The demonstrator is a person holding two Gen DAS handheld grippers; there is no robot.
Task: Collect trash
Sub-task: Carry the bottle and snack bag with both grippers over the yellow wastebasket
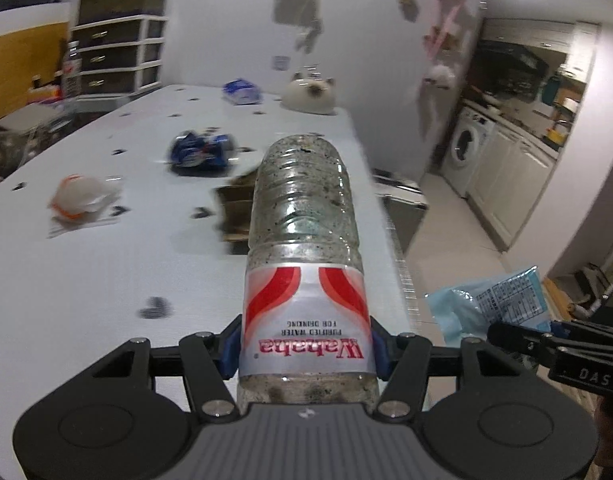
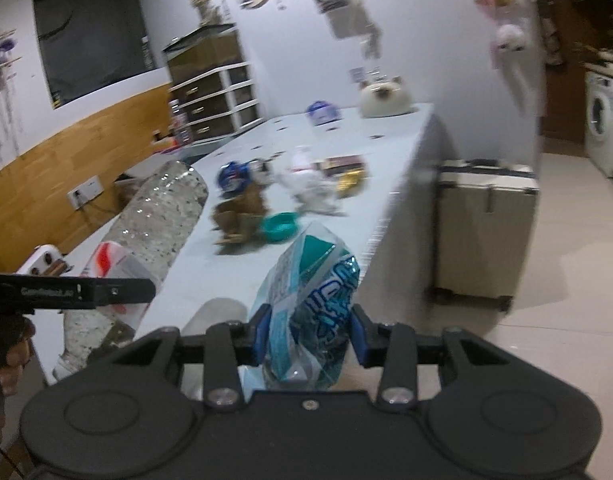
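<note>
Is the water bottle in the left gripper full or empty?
Empty: the bottle is see-through along its length, with only grime specks on its walls and no water level.

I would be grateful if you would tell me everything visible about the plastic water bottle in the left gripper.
The water bottle is clear ribbed plastic, dirty with dark specks inside. A white label with red swooshes wraps it. The left gripper is shut on the labelled part, its blue pads pressing both sides. The bottle points base-forward over the pale table, its label print upside down in the left wrist view.
</note>
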